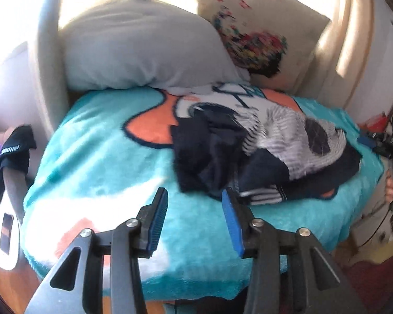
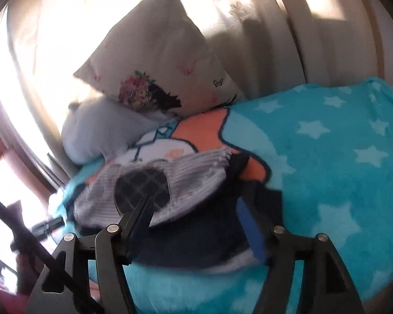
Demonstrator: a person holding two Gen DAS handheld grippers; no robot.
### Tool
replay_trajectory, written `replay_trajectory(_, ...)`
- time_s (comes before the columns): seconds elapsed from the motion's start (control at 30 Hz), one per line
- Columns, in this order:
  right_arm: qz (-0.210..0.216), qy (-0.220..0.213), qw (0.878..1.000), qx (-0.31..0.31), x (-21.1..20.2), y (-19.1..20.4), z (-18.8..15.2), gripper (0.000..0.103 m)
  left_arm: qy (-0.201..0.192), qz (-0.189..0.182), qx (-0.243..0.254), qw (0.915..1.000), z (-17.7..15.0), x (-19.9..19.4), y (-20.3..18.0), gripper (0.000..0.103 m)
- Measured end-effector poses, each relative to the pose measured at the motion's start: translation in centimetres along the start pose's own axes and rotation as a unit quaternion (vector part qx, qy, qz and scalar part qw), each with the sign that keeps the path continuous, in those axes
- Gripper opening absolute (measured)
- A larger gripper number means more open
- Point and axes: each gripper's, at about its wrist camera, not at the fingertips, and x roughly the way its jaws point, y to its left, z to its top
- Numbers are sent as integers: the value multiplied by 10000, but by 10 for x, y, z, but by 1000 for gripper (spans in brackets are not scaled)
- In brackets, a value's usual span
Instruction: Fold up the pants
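The pants (image 1: 262, 151) lie crumpled on a turquoise blanket (image 1: 99, 162). They are navy and grey-striped cloth with a dark checked patch. In the left wrist view my left gripper (image 1: 195, 196) hovers just short of their near edge, open, with only blanket between its blue pads. Its right fingertip is close to a striped cuff (image 1: 262, 196). In the right wrist view the pants (image 2: 191, 172) fill the middle. My right gripper (image 2: 194, 206) stands wide open over their navy part. Whether its fingers touch the cloth I cannot tell.
A grey pillow (image 1: 144, 52) and a printed cushion (image 1: 262, 39) lean at the head of the bed. Dark clothing (image 1: 15, 146) hangs off to the left. A person's hand (image 1: 391, 185) shows at the right edge. The blanket (image 2: 340, 157) stretches on to the right with pale stars.
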Motion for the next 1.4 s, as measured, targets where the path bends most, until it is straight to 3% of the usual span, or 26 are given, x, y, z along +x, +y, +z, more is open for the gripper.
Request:
replay_trajectory(0.13, -362, 211, 9989, 200, 39, -8, 19, 71, -251, -54, -260, 9993, 7, -13, 2, 45)
replay_trajectory(0.23, -454, 306, 9980, 322, 59, -13, 28, 65, -434, -215, -259, 9985, 16, -20, -6, 54)
replay_trajectory(0.27, -521, 344, 9975, 337, 64, -14, 29, 53, -487, -287, -268, 9980, 20, -21, -9, 55)
replay_trajectory(0.3, -561, 416, 9969, 376, 70, -16, 30, 25, -532, -401, -287, 9974, 25, -21, -13, 55)
replay_trajectory(0.33, -547, 472, 9964, 440, 73, -18, 30, 15, -550, -511, -293, 9968, 29, -20, -16, 55)
replay_trajectory(0.47, -431, 236, 9973, 540, 54, -16, 26, 12, -550, -964, -149, 9937, 47, -11, -33, 60)
replay_trajectory(0.7, -319, -231, 9950, 921, -10, -17, 10, 12, -320, -1256, 237, 9913, 64, 18, -64, 63)
replay_trajectory(0.8, -510, -169, 9926, 1092, -20, -29, -3, 12, -149, -1314, 314, 9907, 62, 33, -73, 63)
replay_trajectory(0.93, -818, 177, 9867, 1393, -9, -57, -22, 16, 210, -1002, 304, 9943, 52, 59, -77, 63)
replay_trajectory(1.03, -1212, 8, 9823, 1426, -15, -63, -27, 40, 417, -873, 162, 9952, 47, 67, -68, 63)
replay_trajectory(1.17, -1805, -768, 9760, 946, -39, -40, -15, 52, 257, -1069, 6, 9939, 51, 52, -61, 64)
replay_trajectory(1.27, -1462, -1071, 9808, 715, -39, -21, -6, 61, 126, -1019, -22, 9947, 59, 50, -62, 70)
replay_trajectory(1.33, -573, -786, 9931, 662, -17, -8, -2, 62, 190, -944, -173, 9952, 62, 60, -59, 70)
replay_trajectory(1.4, 270, -438, 9955, 800, 9, 0, -4, 62, 285, -850, -381, 9952, 62, 70, -51, 70)
